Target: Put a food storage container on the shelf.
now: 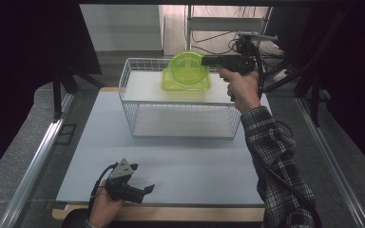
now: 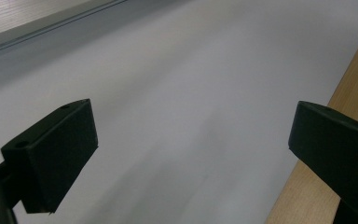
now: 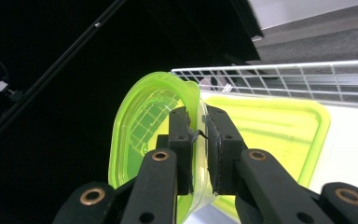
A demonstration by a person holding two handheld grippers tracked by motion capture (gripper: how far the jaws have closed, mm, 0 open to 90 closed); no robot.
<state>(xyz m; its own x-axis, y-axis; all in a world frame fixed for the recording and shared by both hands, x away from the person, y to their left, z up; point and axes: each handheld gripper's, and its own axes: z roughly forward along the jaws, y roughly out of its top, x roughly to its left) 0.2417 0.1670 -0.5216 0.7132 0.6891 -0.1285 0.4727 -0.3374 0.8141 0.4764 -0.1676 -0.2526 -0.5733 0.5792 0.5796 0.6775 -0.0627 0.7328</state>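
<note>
1. Up high, your right gripper (image 1: pixel 208 61) holds a green bowl (image 1: pixel 186 68) tilted above a green container (image 1: pixel 185 81) in the wire basket (image 1: pixel 180 102).
2. Your left gripper (image 2: pixel 191 154) hovers over the worktop (image 2: pixel 177 93), jaws spread.
3. Your right jaws pinch the bowl's rim.

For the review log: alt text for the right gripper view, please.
The right gripper is shut on the wall of a green bowl, tipped on its side beside a green tub in a wire basket.

Right claw (image 1: pixel 204 61) raised, jaws clamped nearly together; left claw (image 1: pixel 148 188) rests low, jaws spread wide.
</note>
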